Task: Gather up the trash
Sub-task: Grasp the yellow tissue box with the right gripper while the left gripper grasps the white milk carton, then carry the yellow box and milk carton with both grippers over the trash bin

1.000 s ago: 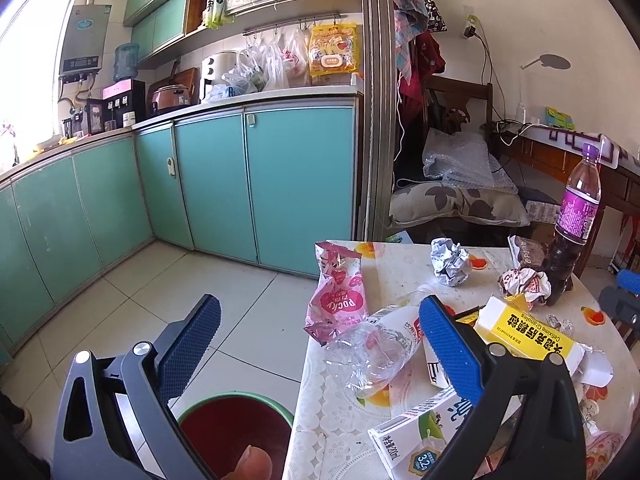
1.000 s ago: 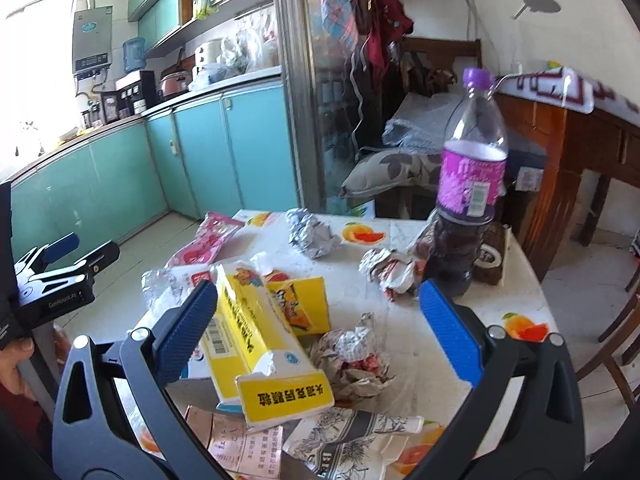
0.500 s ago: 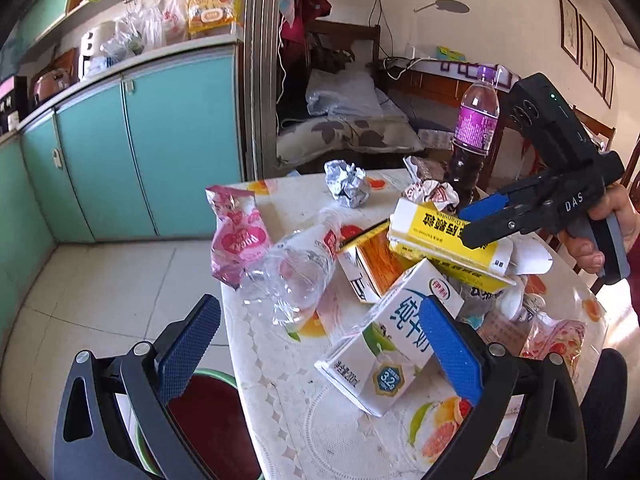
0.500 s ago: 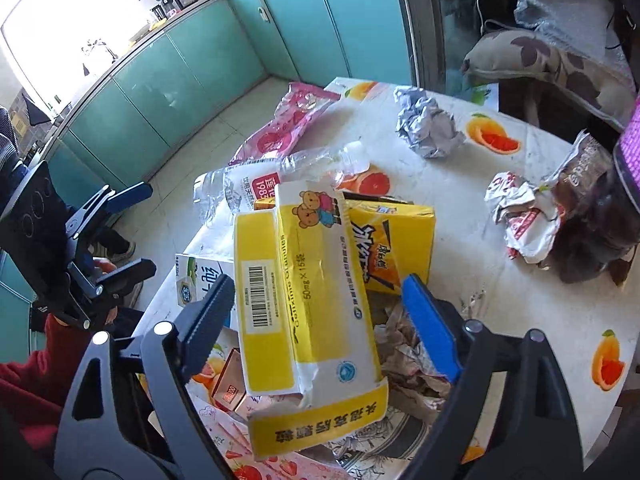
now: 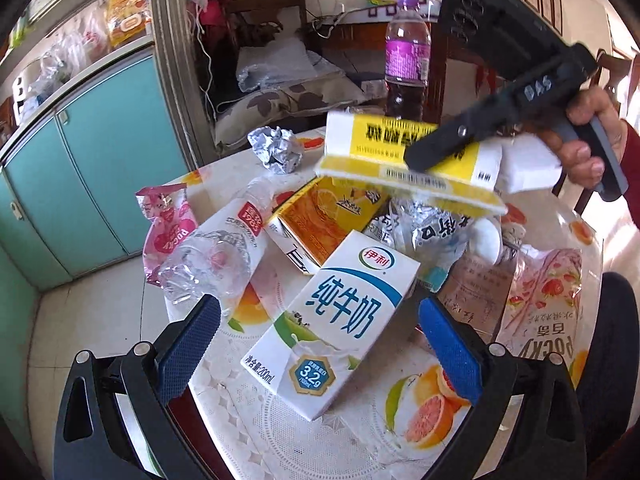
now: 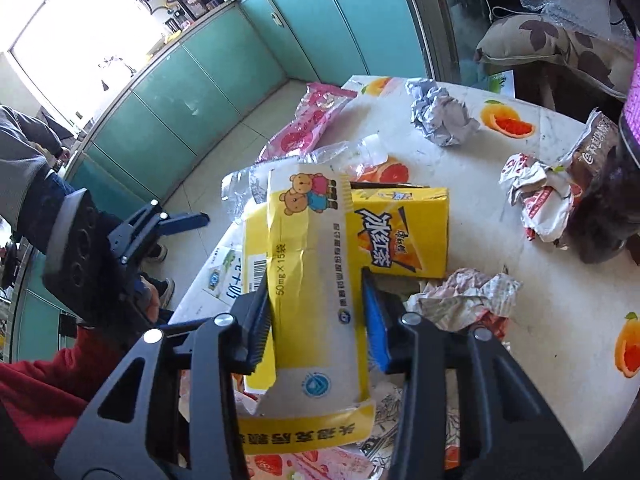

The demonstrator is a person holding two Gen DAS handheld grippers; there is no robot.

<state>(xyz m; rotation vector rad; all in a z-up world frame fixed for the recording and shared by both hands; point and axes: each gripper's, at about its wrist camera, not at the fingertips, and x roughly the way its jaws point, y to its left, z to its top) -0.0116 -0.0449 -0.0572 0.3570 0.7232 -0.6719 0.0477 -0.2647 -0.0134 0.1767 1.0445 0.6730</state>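
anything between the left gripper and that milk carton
Nothing visible does. The left gripper is open, its fingers flanking the near end of the milk carton, which lies flat on the table.

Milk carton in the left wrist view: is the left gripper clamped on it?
No: the left gripper is open, its pads apart on either side of the milk carton.

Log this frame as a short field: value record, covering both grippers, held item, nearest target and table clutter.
right gripper: shut on yellow medicine box, lifted off the pile
left gripper: open, nothing held
nearest target: milk carton lying between the left gripper's fingers, untouched
table: iced tea carton, crushed clear bottle, pink wrapper, foil ball, purple-label bottle
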